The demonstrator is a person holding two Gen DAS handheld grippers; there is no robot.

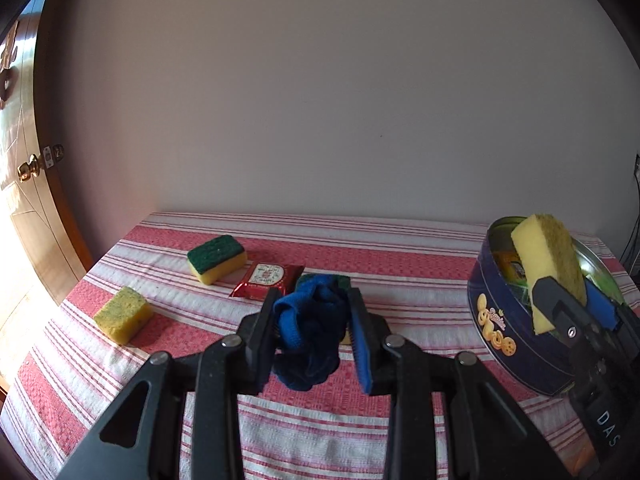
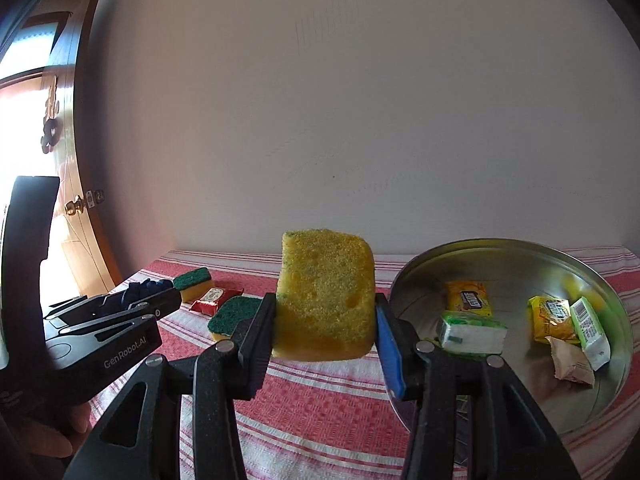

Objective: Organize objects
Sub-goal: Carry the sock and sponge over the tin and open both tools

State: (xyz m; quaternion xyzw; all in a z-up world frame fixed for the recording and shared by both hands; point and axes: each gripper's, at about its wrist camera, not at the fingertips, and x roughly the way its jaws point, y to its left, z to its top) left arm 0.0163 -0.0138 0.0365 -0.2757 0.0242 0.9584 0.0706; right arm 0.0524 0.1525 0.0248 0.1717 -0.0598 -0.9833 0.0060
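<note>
On the table (image 1: 280,420), 2 sponges (image 1: 216,258) (image 1: 123,314) lie at the left, with a snack packet (image 1: 266,280) to their right. The cookie tin (image 1: 504,320) stands at the right; 5 wrapped snacks (image 2: 468,298) lie inside it. A third sponge (image 2: 234,314) lies just before the packet

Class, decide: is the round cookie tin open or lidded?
Open. The cookie tin has no lid on; its bare metal inside and snack packets show from above.

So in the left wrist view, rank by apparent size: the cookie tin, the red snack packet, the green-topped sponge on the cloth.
1. Cookie tin, clearly largest, though nearer the camera.
2. Green-topped sponge and red snack packet look alike; not ranked.
</note>
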